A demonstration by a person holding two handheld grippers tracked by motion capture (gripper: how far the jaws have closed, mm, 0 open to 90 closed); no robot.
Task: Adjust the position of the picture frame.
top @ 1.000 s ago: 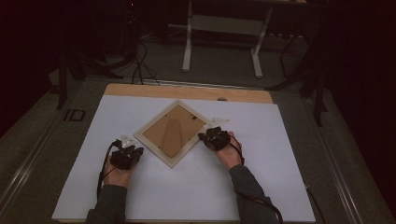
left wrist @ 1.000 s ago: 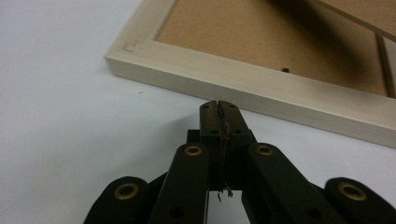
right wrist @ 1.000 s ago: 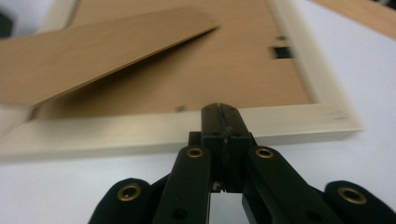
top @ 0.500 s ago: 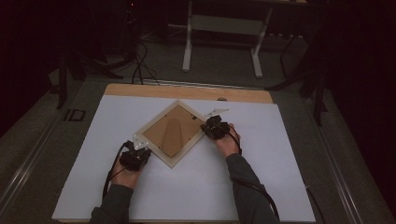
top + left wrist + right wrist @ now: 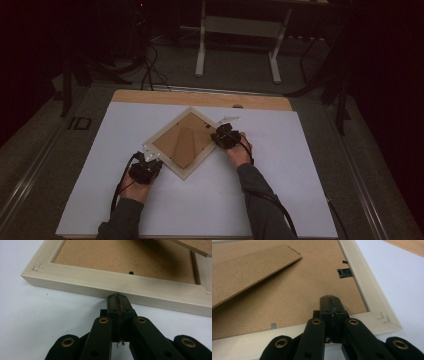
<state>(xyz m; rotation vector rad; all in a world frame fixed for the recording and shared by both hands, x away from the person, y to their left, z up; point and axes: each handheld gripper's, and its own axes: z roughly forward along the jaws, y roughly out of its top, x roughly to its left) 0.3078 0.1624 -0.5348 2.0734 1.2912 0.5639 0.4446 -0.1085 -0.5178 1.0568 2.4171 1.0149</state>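
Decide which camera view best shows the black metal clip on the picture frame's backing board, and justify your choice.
The right gripper view: the black clip sits large and sharp beside the frame's rail. The left gripper view shows a small dark tab; in the high view the clip is too small to tell.

**Our two handheld grippers and sleeves**

We see grey sleeves (image 5: 255, 192) on both forearms. Each hand grips a black gripper: left gripper (image 5: 117, 297), right gripper (image 5: 329, 299). Brass-coloured rivets dot the black linkage arms behind the jaws, and black cables (image 5: 119, 182) trail back from each gripper
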